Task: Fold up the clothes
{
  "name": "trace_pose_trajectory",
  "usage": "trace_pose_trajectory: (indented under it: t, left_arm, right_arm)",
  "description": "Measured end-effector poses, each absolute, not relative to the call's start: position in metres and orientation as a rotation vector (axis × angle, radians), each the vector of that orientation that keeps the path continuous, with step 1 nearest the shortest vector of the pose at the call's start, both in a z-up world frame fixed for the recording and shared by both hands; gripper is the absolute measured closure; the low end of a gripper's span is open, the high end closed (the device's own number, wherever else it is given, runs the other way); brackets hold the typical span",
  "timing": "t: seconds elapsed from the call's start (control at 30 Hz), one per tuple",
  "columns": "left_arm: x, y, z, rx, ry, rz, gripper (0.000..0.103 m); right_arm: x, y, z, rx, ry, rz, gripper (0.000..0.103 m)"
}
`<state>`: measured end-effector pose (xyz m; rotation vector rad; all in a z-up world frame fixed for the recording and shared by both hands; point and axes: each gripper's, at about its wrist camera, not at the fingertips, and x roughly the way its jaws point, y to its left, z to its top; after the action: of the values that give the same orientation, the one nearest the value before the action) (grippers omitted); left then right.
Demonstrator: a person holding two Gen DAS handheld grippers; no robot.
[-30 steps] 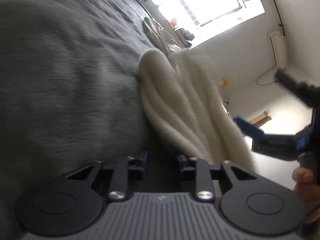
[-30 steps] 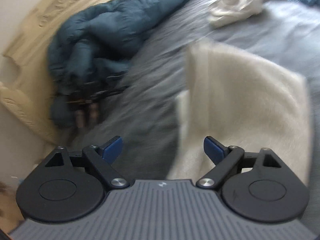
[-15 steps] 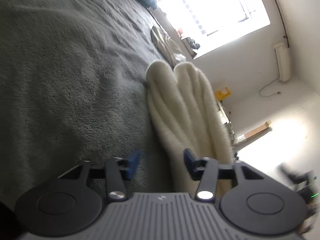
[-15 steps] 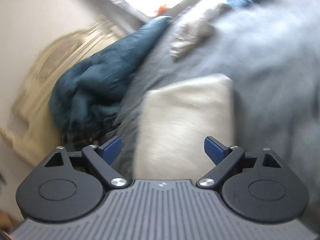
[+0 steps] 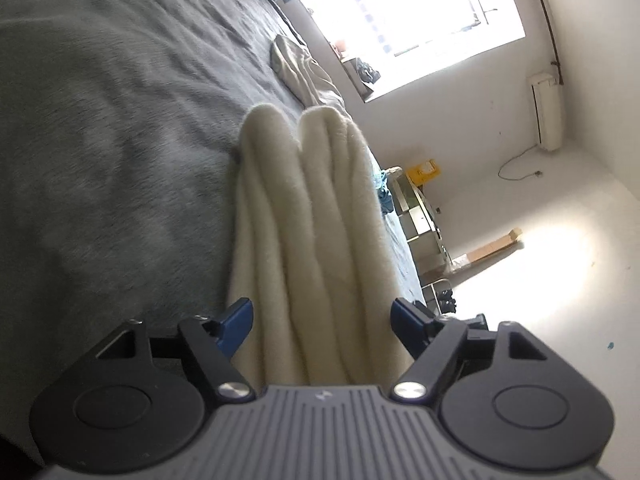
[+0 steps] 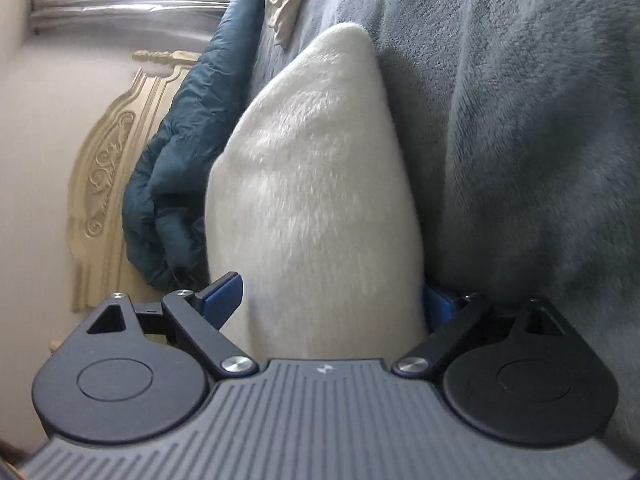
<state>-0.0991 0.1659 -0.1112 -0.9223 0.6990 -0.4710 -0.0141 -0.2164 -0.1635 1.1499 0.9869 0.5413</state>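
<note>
A wide bed covered in a grey fleece blanket [image 5: 120,128] fills most of both views. On it lies a cream fleece garment [image 5: 312,216], folded into a thick stack of several layers, near the bed's edge. At the head of the bed, a dark teal quilted jacket [image 6: 180,136] is heaped against a carved cream headboard [image 6: 104,168]. A crumpled beige garment [image 5: 296,68] lies farther up the bed, toward a bright window [image 5: 408,8].

The left tool [image 5: 322,320] has its blue pads either side of the cream stack's near end. Its jaws are opening and the pads stand clear of the fabric, so it grips nothing. The right tool [image 6: 332,300] also straddles the stack from another side, jaws wide. One pad sits just beside the fabric and the other is half hidden behind it, with no sign of squeezing.

The step in hand looks like the end of a fold: the left tool is letting go and the stack rests on the bed. The next move probably calls for the right tool to close on the stack's edge, either to fold again or to carry it aside, taking all layers together so none slips out.

A second ago the left tool was nearly closed. The cream garment was mid-air and blurred, its top flap not yet laid down. The right tool was well back from it and has since dropped in close and rolled over.
</note>
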Motion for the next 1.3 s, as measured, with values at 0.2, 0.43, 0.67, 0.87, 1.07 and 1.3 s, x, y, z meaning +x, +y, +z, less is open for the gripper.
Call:
trace_pose_trajectory:
  t: [0.2,0.43,0.67,0.87,1.07,1.3]
  left_arm:
    - [-0.075,0.157,-0.111,-0.895,0.722,-0.503,0.022]
    - [-0.080,0.139,-0.111,-0.816,0.725,-0.483,0.030]
    - [-0.090,0.098,-0.088,-0.700,0.705,-0.558,0.032]
    - [-0.075,0.048,-0.073,-0.690,0.701,-0.676,0.031]
    - [-0.069,0.005,-0.078,-0.716,0.722,-0.781,0.031]
    - [-0.093,0.031,-0.109,-0.666,0.773,-0.713,0.031]
  right_arm:
    - [0.017,-0.210,-0.170,1.191,1.027,0.622,0.003]
    - [0.034,-0.176,-0.145,1.010,1.060,0.671,0.016]
    - [0.026,-0.193,-0.115,0.943,1.050,0.697,0.046]
    - [0.016,-0.228,-0.088,0.929,0.991,0.694,0.048]
    - [-0.006,-0.273,-0.070,0.859,0.930,0.617,0.046]
    - [-0.009,-0.301,-0.131,0.927,1.015,0.476,0.030]
